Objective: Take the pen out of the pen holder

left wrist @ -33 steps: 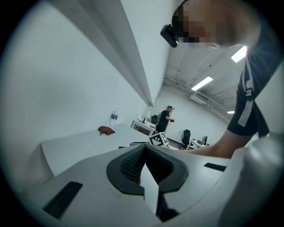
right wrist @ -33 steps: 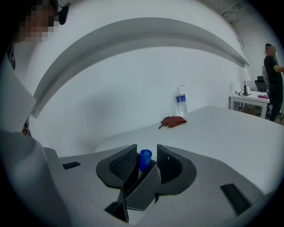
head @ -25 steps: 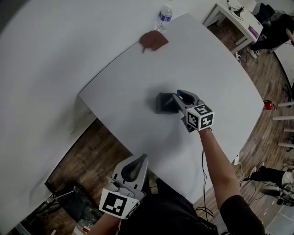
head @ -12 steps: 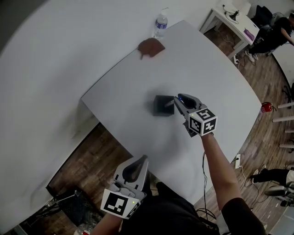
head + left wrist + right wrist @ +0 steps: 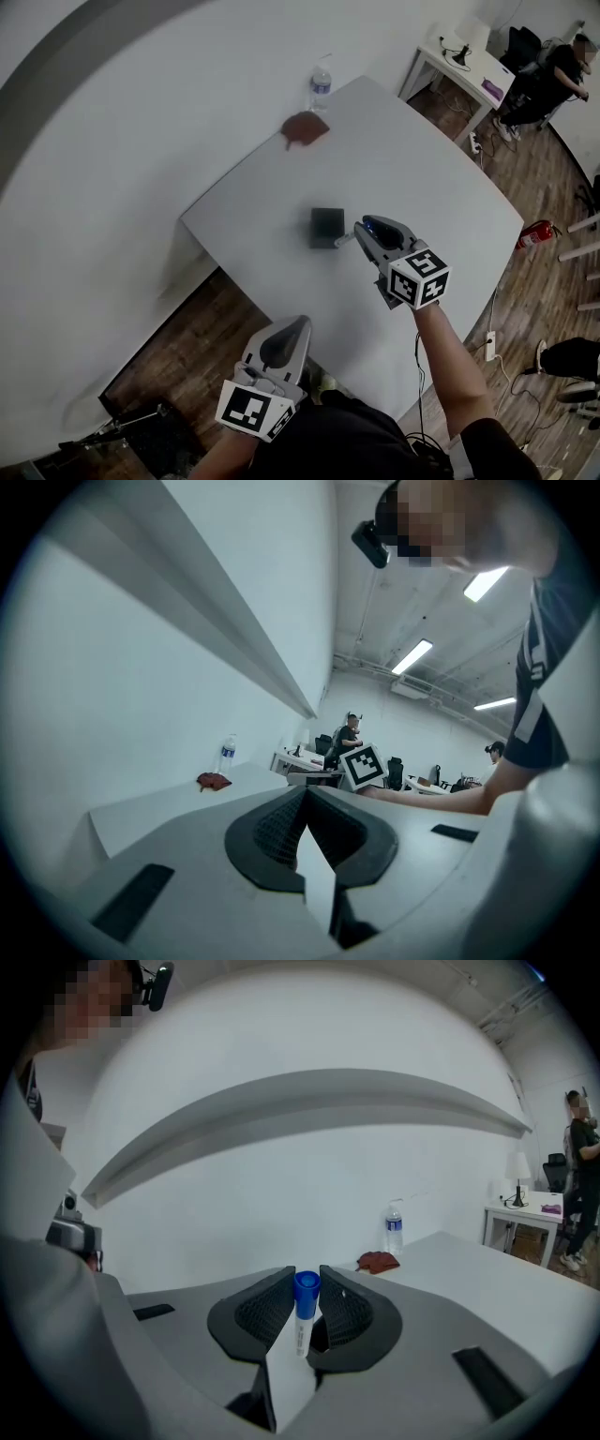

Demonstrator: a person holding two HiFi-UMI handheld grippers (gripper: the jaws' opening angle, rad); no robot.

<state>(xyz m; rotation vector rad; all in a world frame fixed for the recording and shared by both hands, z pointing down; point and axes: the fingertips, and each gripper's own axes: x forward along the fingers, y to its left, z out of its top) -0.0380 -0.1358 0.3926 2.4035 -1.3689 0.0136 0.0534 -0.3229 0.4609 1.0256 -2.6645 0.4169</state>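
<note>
Pen (image 5: 374,223), with a blue cap, sits between the jaws of the right gripper (image 5: 366,230) in the head view, just beside the right side of the pen holder (image 5: 328,228). One second ago these jaws were at the holder's top. The holder stands near the middle of the table (image 5: 431,159), and its inside is too dark to tell. A bottle (image 5: 320,89) and a brown cloth (image 5: 305,127) are at the far corner. The left gripper (image 5: 289,326) shows past the near edge. In the left gripper view its jaws are together, nothing between. In the right gripper view the pads press the pen, cap end up.
</note>
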